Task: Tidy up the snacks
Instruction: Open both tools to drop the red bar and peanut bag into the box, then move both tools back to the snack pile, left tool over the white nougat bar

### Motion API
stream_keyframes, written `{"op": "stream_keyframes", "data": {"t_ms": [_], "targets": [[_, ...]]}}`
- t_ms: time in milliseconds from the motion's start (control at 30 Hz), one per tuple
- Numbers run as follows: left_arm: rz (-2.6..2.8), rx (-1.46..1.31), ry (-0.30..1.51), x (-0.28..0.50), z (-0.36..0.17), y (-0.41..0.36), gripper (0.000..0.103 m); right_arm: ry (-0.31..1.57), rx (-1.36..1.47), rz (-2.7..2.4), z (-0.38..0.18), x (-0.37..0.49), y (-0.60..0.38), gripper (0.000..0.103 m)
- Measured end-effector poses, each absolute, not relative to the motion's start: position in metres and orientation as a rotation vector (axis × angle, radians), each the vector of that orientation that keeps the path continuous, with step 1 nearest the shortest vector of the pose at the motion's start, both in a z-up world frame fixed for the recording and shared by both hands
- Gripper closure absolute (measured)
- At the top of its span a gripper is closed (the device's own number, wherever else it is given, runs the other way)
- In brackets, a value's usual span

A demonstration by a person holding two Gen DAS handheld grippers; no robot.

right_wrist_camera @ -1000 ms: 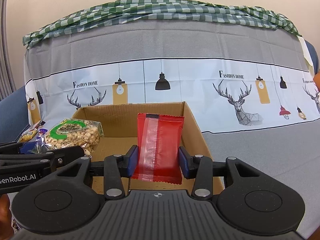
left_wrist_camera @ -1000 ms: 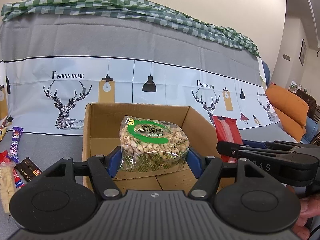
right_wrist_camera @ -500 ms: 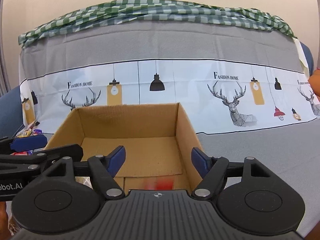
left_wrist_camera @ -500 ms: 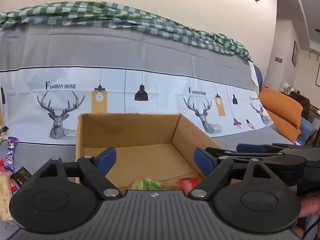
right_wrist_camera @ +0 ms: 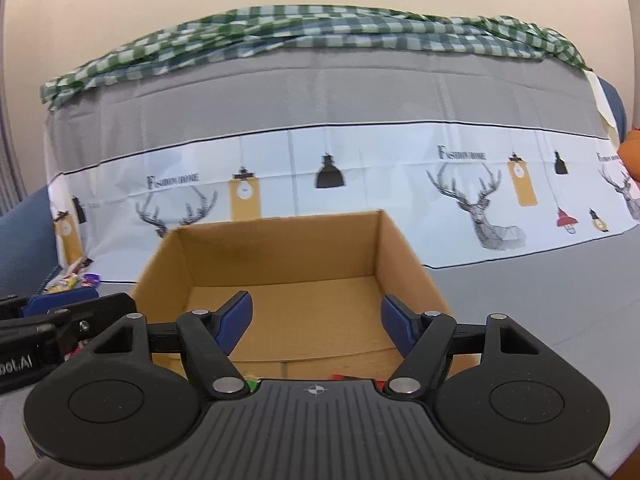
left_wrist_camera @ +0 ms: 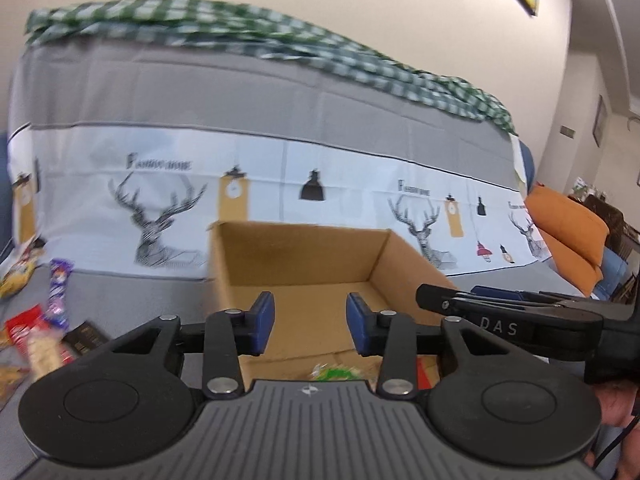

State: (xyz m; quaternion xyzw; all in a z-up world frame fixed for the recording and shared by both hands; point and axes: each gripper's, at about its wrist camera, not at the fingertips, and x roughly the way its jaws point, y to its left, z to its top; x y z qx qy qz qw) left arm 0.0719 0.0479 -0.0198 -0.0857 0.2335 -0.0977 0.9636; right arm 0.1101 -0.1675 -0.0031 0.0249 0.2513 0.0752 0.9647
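Note:
An open cardboard box (left_wrist_camera: pixel 304 256) stands on the grey cloth; it also shows in the right wrist view (right_wrist_camera: pixel 280 256). My left gripper (left_wrist_camera: pixel 307 322) is open and empty above the box's near side. A green-labelled nut bag (left_wrist_camera: pixel 338 372) and a red packet (left_wrist_camera: pixel 424 368) lie in the box, mostly hidden below the gripper body. My right gripper (right_wrist_camera: pixel 316 322) is open and empty over the box, with slivers of the nut bag (right_wrist_camera: pixel 251 383) and the red packet (right_wrist_camera: pixel 348 377) below it. The right gripper (left_wrist_camera: pixel 500 308) shows at the right of the left wrist view.
Loose snacks lie on the cloth left of the box: a purple packet (left_wrist_camera: pixel 59 292), a red and white packet (left_wrist_camera: pixel 36 340), a dark bar (left_wrist_camera: pixel 84 340) and a yellow packet (left_wrist_camera: pixel 16 280). An orange cushion (left_wrist_camera: pixel 568 236) is at the far right.
Both grippers let go of their snacks: the nut bag and the red packet dropped into the box. The left gripper's jaws have since narrowed and its view shifted right.

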Motion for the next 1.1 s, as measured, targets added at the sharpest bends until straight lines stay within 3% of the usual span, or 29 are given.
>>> {"op": "stream_keyframes", "data": {"t_ms": [200, 267, 433, 500, 633, 1100], "targets": [[-0.117, -0.087, 0.597, 0.078, -0.010, 0.098, 0.064, 0.494, 0.101, 0.235, 0.002, 0.096, -0.132, 0.056], [-0.097, -0.045, 0.602, 0.079, -0.006, 0.116, 0.064, 0.479, 0.107, 0.282, 0.005, 0.090, -0.117, 0.058], [-0.045, -0.218, 0.612, 0.074, -0.034, 0.177, 0.064, 0.455, 0.079, 0.396, 0.008, 0.074, -0.078, 0.058], [0.033, -0.244, 0.719, 0.079, -0.048, 0.196, 0.072, 0.450, 0.053, 0.440, 0.006, 0.070, -0.061, 0.058], [0.087, -0.390, 0.715, 0.081, -0.051, 0.234, 0.072, 0.459, 0.031, 0.529, -0.002, 0.065, -0.030, 0.058], [0.167, -0.578, 0.852, 0.099, -0.085, 0.277, 0.071, 0.563, -0.136, 0.687, -0.063, 0.060, 0.069, 0.058]]}}
